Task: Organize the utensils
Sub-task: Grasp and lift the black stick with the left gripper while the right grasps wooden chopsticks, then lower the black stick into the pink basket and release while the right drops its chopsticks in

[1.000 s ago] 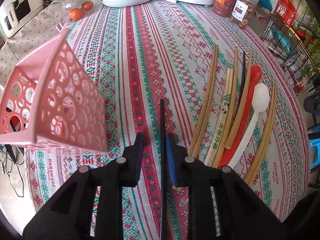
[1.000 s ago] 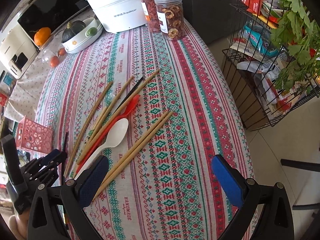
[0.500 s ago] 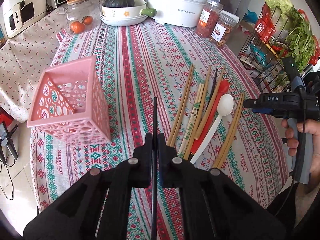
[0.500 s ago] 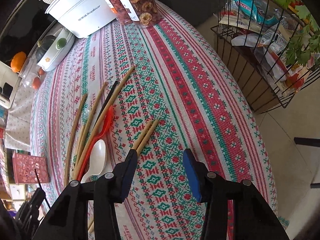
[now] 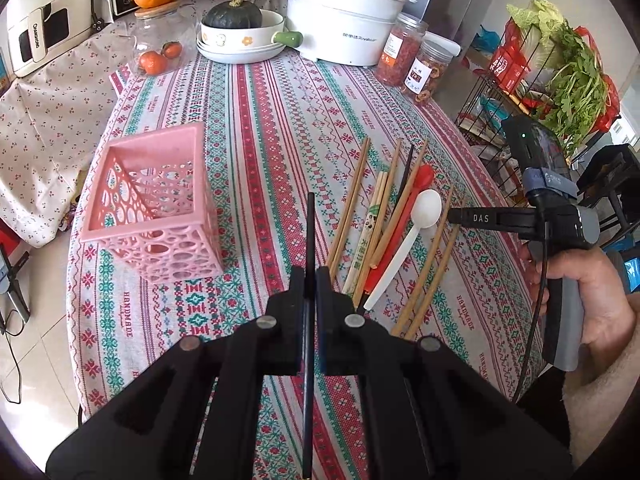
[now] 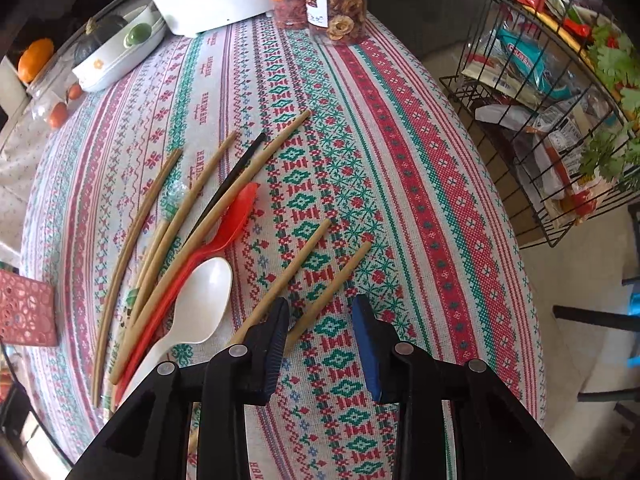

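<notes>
My left gripper (image 5: 310, 276) is shut on a black chopstick (image 5: 309, 232) and holds it above the cloth, right of the empty pink perforated basket (image 5: 154, 200). Several wooden chopsticks (image 5: 348, 208), another black chopstick (image 6: 236, 176), a red spoon (image 6: 228, 228) and a white spoon (image 6: 200, 304) lie in a row on the striped tablecloth. My right gripper (image 6: 320, 336) is open, low over two wooden chopsticks (image 6: 304, 256) at the row's right end; one runs between its jaws. It also shows in the left wrist view (image 5: 520, 220).
A white cooker (image 5: 344, 24), two food jars (image 5: 416, 60), a dish with a squash (image 5: 240, 32) and a jar of oranges (image 5: 160, 52) stand at the table's far edge. A wire rack with greens (image 6: 560, 100) stands right of the table.
My left gripper closed on the black chopstick and lifted back from the basket. My right gripper narrowed and came down onto the two rightmost wooden chopsticks.
</notes>
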### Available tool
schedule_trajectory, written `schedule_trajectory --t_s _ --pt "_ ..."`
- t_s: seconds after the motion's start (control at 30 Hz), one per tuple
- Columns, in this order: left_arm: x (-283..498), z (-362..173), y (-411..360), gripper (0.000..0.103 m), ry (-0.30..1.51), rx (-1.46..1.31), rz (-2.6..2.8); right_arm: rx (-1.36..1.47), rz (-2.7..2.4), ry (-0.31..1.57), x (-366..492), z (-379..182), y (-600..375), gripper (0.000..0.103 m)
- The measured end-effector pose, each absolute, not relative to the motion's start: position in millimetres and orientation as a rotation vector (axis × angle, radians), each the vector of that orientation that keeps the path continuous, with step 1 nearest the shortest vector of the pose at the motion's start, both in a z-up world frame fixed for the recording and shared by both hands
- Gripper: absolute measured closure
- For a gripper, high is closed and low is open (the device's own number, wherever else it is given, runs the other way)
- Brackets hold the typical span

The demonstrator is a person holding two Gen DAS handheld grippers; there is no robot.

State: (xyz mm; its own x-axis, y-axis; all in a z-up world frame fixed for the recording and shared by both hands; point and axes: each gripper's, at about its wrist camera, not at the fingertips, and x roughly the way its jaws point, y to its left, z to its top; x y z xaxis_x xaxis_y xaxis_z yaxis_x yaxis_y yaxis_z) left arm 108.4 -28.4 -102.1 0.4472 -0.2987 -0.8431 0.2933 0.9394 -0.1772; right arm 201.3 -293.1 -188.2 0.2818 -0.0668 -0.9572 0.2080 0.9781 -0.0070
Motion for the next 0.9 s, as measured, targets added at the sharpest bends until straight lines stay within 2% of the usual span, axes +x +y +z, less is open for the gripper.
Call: schedule_trajectory --t_s 0.03,0.1,0.2,0.43,0.9 --pt "107.3 -100.7 -27.7 0.097 1.04 -0.007 -0.365 0.141 -0.175 1.272 200.7 -187.4 -293.9 0.08" --pt "105.2 -97.3 -25.8 0.097 1.027 -0.01 -0.365 0.167 -0.174 1.267 200.9 -186.2 -298.2 0.084" --pt "100.2 -88.7 -21.6 0.097 0.993 -0.02 -0.366 0.218 -0.151 1.247 200.3 -186.6 -304.6 0.097" --pt "80.6 -54.8 -5.2 0.097 0.879 -0.062 -0.381 0.279 -0.051 1.118 172.7 -153.6 -302.2 0.098" --pt "46.4 32.2 37.0 0.097 0.517 -0.171 -0.343 0.183 0.115 0.588 82.6 -17.2 -246.1 0.097"
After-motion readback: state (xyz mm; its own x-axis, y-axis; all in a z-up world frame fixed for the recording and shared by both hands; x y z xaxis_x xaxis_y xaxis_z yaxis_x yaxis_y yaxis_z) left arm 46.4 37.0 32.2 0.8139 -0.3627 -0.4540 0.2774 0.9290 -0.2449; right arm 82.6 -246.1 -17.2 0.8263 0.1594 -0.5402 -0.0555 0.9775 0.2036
